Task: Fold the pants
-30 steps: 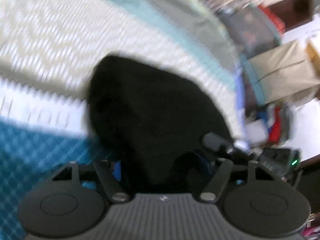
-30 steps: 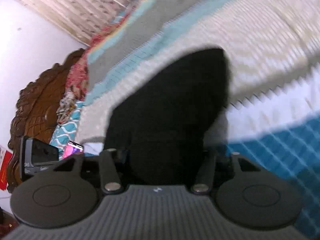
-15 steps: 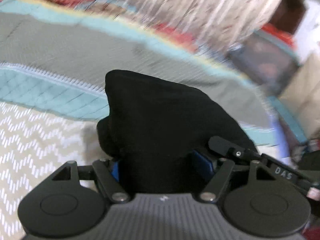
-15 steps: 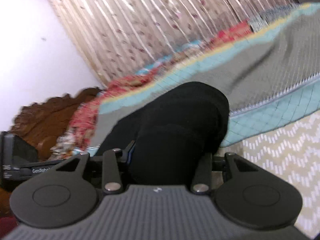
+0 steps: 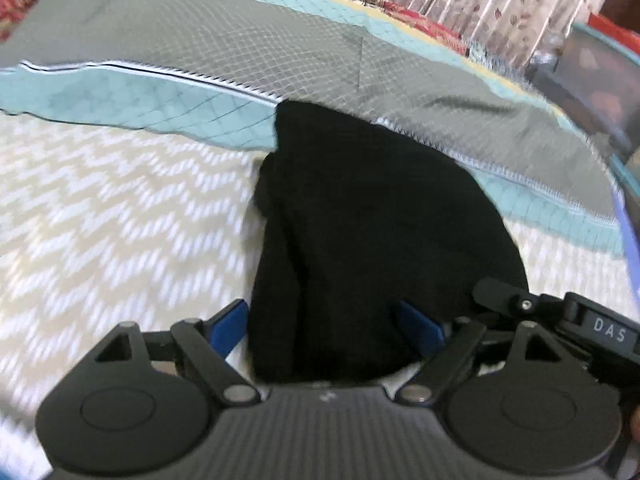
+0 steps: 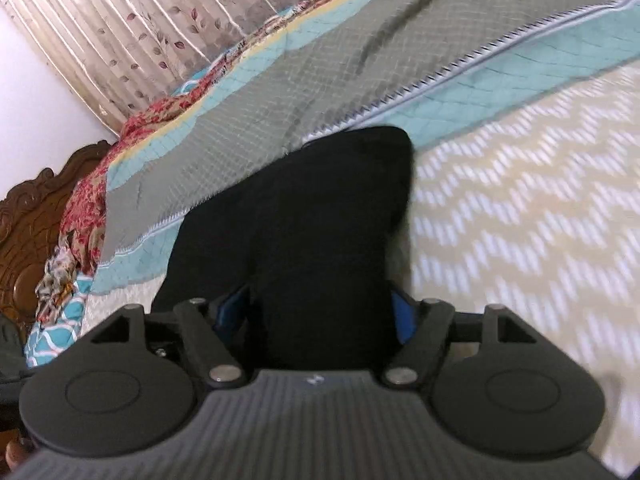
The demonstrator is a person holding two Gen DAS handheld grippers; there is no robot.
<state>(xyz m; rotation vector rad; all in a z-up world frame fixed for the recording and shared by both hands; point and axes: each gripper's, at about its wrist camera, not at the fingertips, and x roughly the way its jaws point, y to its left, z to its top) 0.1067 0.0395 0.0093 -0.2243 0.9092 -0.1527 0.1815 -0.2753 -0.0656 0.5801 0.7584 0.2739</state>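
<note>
The black pants (image 5: 360, 232), bundled into a compact folded mass, are lying on the bed (image 5: 120, 220), straddling the teal quilted band (image 5: 160, 108) that separates the cream zigzag area from the grey area. From the pants, both grippers are sitting at the near end: the bundle's long axis is running straight away from each camera toward that band. The left gripper (image 5: 324, 328) and right gripper (image 6: 320, 312) have just been opening, and their blue fingers (image 5: 228, 324) are flanking the fabric; whether the pads are pressing on it cannot be told. Neither hand appears nearer. The left view alone is showing the right gripper's housing just beside the pants; the right view (image 6: 396, 316) alone is showing the carved wooden headboard (image 6: 24, 248) beyond the pants.
</note>
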